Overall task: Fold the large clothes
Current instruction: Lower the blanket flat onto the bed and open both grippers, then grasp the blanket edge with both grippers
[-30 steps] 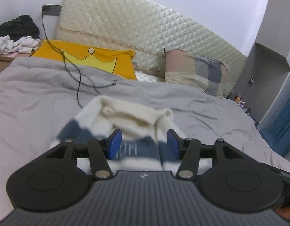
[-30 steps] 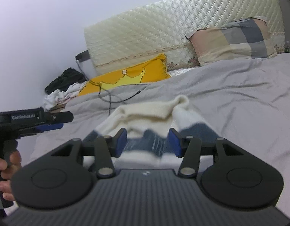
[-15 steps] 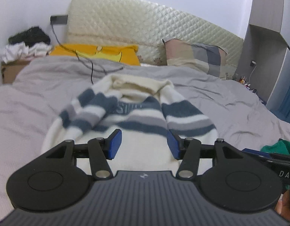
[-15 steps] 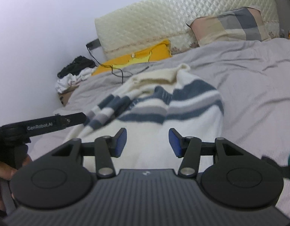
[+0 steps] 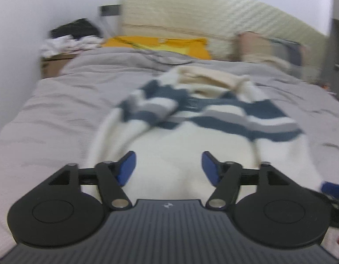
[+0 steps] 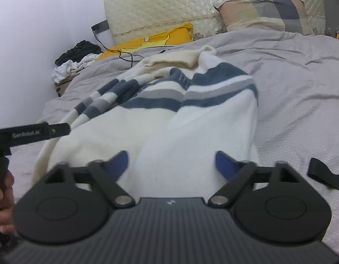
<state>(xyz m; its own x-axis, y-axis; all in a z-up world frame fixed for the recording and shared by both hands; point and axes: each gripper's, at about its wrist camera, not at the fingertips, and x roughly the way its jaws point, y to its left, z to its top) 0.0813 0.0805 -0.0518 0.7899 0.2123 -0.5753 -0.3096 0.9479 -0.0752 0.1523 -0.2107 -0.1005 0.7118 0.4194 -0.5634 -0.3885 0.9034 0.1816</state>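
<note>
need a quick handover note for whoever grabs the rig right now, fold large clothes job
Left hand-held gripper: open, empty, over the sweater's near hem.
Right hand-held gripper: open, empty, also at the near hem.
Sweater: cream with blue and grey stripes, lying lengthwise on the grey bed, collar toward the headboard. Its left sleeve is folded in over the chest; the right side looks tucked in too, though that is less clear.
Done: sleeves brought in, so the body is a narrow strip.
Left: grip the near hem with both grippers and fold it up toward the collar, then tidy.
</note>
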